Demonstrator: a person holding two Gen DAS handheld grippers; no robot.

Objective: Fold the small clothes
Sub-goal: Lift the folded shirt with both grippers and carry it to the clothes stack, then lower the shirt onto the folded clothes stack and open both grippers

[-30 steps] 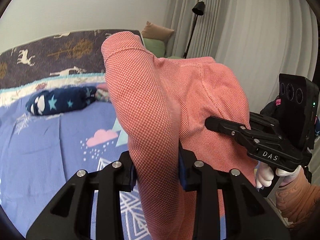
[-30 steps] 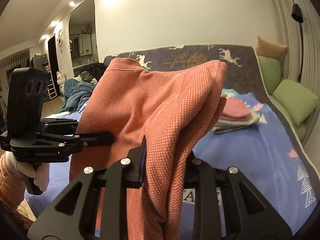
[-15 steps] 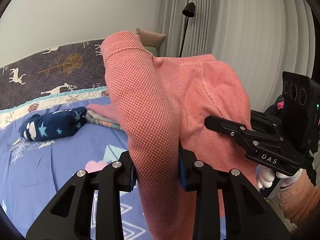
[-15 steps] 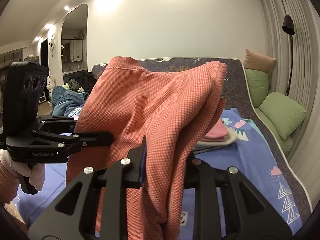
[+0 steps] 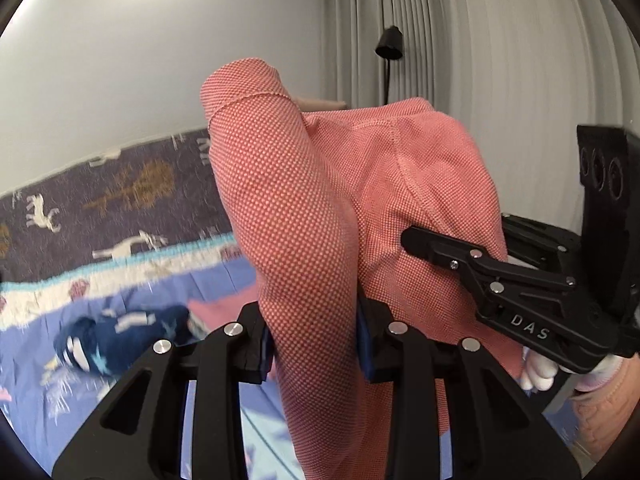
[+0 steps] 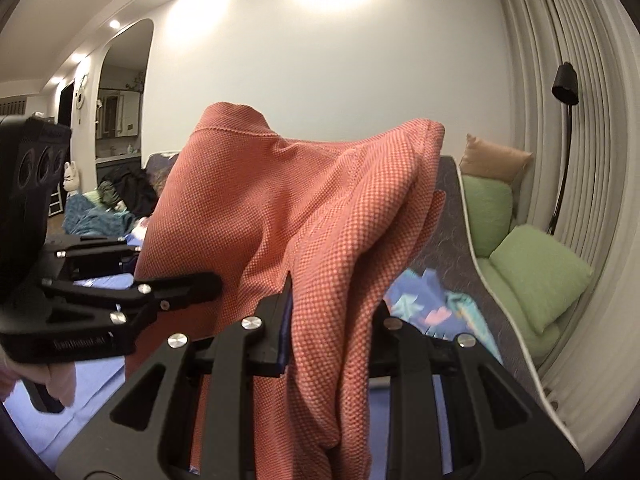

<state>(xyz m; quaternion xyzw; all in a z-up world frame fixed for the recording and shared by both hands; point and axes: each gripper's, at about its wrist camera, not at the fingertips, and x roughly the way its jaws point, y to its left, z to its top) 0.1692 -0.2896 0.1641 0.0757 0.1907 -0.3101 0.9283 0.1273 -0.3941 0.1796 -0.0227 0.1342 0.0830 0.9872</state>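
Note:
A coral-red knit garment hangs in the air above the bed, stretched between both grippers. My left gripper is shut on one bunched edge of it. In the right wrist view the same garment drapes over my right gripper, which is shut on another edge. Each view shows the other gripper: the right one at the right of the left wrist view, the left one at the left of the right wrist view, both pressed into the cloth.
Below lies a blue patterned bedspread with a rolled navy star-print garment and a folded pink piece. Green cushions and a tan one line the bed's far side. A black floor lamp stands by grey curtains.
Both grippers have risen with the garment still held; the bed and the folded clothes have dropped lower in both views, and more wall and ceiling light show.

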